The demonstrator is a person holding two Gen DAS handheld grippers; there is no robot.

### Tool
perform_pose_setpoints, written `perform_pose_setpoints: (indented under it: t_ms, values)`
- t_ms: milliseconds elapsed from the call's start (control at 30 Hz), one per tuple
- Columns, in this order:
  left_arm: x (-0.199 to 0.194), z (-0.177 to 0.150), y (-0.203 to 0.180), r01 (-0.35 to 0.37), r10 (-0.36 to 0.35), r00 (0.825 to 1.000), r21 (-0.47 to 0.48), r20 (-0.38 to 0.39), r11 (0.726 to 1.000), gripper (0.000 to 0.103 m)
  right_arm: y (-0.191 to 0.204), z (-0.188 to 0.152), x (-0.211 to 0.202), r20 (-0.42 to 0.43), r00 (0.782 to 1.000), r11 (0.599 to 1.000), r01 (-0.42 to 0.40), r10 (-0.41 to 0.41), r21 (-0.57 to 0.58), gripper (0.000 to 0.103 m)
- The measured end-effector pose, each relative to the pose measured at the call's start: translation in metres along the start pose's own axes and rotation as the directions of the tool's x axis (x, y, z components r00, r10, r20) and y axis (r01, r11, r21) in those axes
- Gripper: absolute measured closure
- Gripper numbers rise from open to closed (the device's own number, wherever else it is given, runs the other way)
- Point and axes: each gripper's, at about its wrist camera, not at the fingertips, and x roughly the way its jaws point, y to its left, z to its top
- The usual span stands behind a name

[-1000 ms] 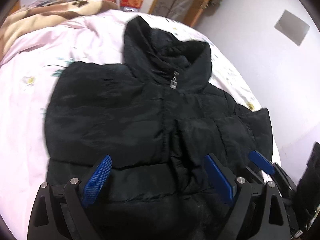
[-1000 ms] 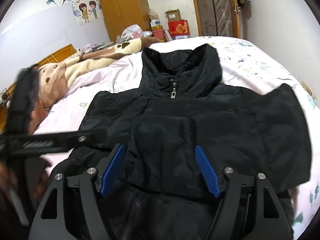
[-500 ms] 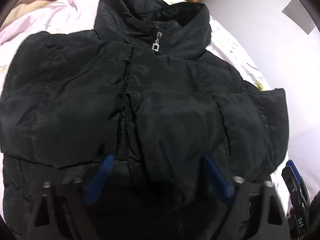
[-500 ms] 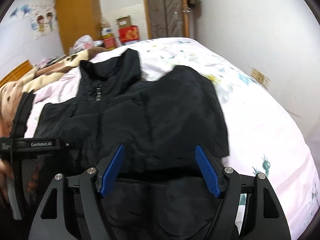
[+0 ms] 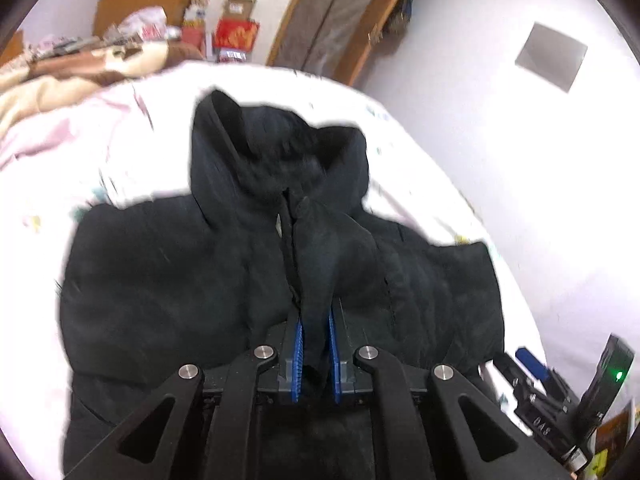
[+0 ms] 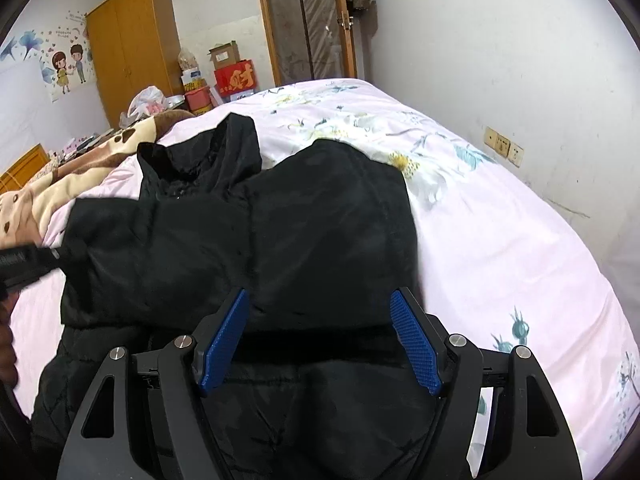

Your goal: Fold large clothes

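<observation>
A black puffer jacket (image 5: 180, 272) lies front up on the pink bed sheet (image 5: 48, 184), collar toward the far end and sleeves folded in. My left gripper (image 5: 315, 320) is closing its jaws, and its blue pads pinch a raised ridge of the jacket's front near the zip. In the right wrist view the jacket (image 6: 320, 220) fills the middle. My right gripper (image 6: 318, 300) stands open just above the jacket's lower right part, with nothing pressed between its pads. The left gripper (image 6: 24, 264) shows at the left edge of that view.
The floral sheet (image 6: 500, 240) runs bare to the right up to a white wall with sockets (image 6: 504, 146). A brown and cream blanket (image 6: 60, 184) lies bunched at the far left. Boxes (image 6: 234, 76) and a wardrobe (image 6: 132, 48) stand beyond the bed.
My left gripper went from wide open over the jacket to pinched on a fold of its front and rose, pulling the fabric up. My right gripper swung toward the jacket's right side.
</observation>
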Motion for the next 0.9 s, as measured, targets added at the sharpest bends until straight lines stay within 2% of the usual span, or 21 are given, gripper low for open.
perform_pose_setpoints:
  t_ms: [167, 500, 600, 700, 900]
  values:
    - [-0.014, 0.017, 0.028, -0.049, 0.05, 0.997, -0.022, 0.051, 0.999, 0.092, 0.016, 0.013, 0.005, 0.019, 1.0, 1.0, -0.005, 0.005, -0.029, 0.03]
    - [-0.004, 0.001, 0.093, -0.139, 0.144, 0.989, -0.121, 0.035, 0.983, 0.092, 0.046, 0.03, 0.043, 0.0, 1.0, 0.993, 0.006, -0.006, -0.118, 0.03]
    - [0.007, -0.011, 0.112, -0.153, 0.152, 0.988, -0.148, -0.017, 0.977, 0.092, 0.049, 0.034, 0.06, -0.016, 1.0, 0.99, 0.023, -0.026, -0.141, 0.03]
    - [0.022, -0.021, 0.121, -0.19, 0.182, 0.981, -0.151, -0.064, 0.97, 0.087, 0.048, 0.035, 0.077, -0.044, 0.998, 0.989, 0.034, -0.041, -0.146, 0.03]
    - [0.042, -0.031, 0.132, -0.207, 0.193, 0.976, -0.147, -0.101, 0.967, 0.08, 0.045, 0.03, 0.111, -0.109, 0.991, 0.981, 0.056, -0.077, -0.185, 0.028]
